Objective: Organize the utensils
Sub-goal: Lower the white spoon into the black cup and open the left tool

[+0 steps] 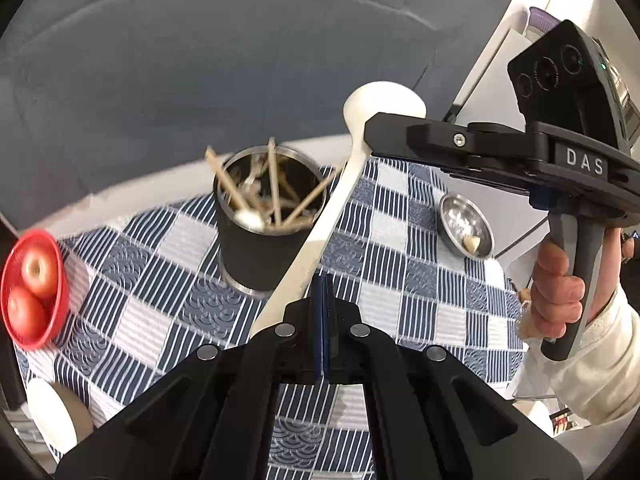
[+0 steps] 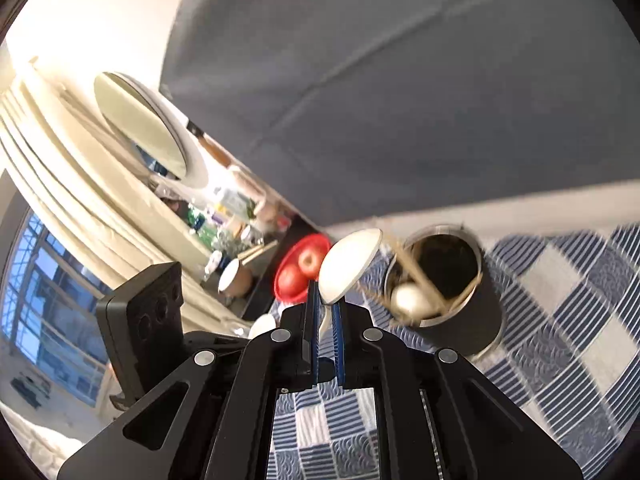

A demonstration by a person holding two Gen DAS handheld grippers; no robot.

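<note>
Left wrist view: your left gripper (image 1: 324, 292) sits nearest, blue pads pressed together on nothing. Beyond it, your right gripper (image 1: 374, 128) enters from the right; its body carries a plate reading "DAS" (image 1: 585, 163), and your right hand (image 1: 556, 300) wraps its handle. Its jaws pinch the white spoon (image 1: 320, 236): long, cream-white handle, smooth oval bowl, held in the air, slanting above the checked blue-and-white tablecloth (image 1: 400, 288).

Right wrist view: the spoon's handle sits between the blue pads (image 2: 338, 340), bowl forward. Just beyond stands the black, steel-rimmed utensil holder (image 1: 264, 240), with wooden chopsticks (image 1: 276, 184) and another white spoon inside. Further off: a small steel dish (image 1: 466, 224) and a red bowl (image 1: 48, 320) of apples.
</note>
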